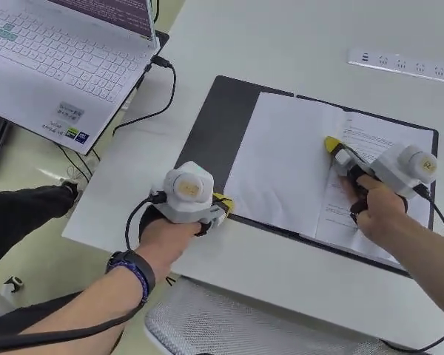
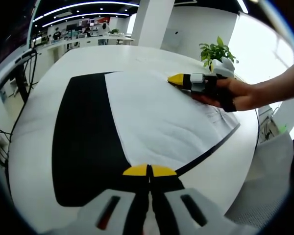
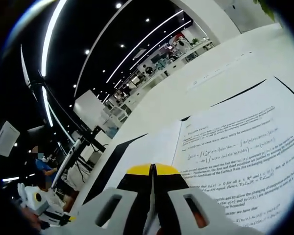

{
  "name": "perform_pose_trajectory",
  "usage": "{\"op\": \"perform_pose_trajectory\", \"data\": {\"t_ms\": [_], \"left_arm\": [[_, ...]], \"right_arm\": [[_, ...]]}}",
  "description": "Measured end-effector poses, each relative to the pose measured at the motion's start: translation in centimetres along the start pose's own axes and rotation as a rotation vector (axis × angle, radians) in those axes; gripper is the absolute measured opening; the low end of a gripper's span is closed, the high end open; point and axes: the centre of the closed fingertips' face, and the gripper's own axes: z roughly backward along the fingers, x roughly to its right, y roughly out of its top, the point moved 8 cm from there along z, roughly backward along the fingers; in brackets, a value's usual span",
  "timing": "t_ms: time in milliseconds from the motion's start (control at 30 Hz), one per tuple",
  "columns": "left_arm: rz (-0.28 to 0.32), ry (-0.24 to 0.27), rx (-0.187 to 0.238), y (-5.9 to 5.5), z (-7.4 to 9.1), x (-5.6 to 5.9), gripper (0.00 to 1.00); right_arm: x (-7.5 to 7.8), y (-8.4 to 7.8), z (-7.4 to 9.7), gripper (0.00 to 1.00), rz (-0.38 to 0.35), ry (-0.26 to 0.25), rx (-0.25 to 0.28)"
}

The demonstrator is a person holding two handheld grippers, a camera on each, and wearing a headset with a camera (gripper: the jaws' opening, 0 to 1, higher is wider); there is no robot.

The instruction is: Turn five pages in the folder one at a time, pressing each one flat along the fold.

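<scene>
The folder (image 1: 216, 124) lies open on the white table (image 1: 281, 37), its black inner cover bare on the left side. A blank page (image 1: 281, 166) lies flat across the middle and a printed page (image 1: 374, 144) lies to its right. The right gripper (image 1: 331, 144) has its jaws pressed together with nothing between them; its yellow tip is down at the fold where the blank sheet meets the printed one, and the hand holding it rests on the printed text, covering part of it. The left gripper (image 2: 149, 171) is likewise closed on nothing. It sits at the near edge of the folder, just beside the blank page's near corner, and in the head view its white body hides that stretch of the edge. A dark wristband (image 1: 133, 268) circles the wrist behind it. Off the folder's left side stands an open white laptop (image 1: 59, 59); a black cable (image 1: 163, 92) runs from its corner down over the table's edge, close to the folder but not on it. A white power strip (image 1: 403, 65) lies well apart at the far right, a grey mesh chair (image 1: 229, 325) pokes out under the near edge, and a potted plant (image 2: 216, 49) stands beyond the table — well clear of the pages.
</scene>
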Motion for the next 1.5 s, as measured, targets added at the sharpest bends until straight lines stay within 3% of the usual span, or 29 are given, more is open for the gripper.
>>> {"op": "perform_pose_trajectory", "data": {"t_ms": [533, 867, 1000, 1500], "left_arm": [[0.001, -0.003, 0.012, -0.1, 0.1, 0.0, 0.0], [-0.011, -0.014, 0.003, -0.2, 0.0, 0.0, 0.0], [-0.01, -0.013, 0.006, -0.2, 0.0, 0.0, 0.0], [-0.02, -0.018, 0.017, -0.3, 0.1, 0.0, 0.0]], "right_arm": [[0.1, -2.2, 2.4, 0.0, -0.011, 0.011, -0.003], [-1.0, -4.3, 4.2, 0.0, -0.001, 0.027, -0.044], [-0.3, -4.3, 4.2, 0.0, -0.012, 0.027, -0.046], [-0.8, -7.3, 7.1, 0.0, 0.008, 0.039, -0.102]]}}
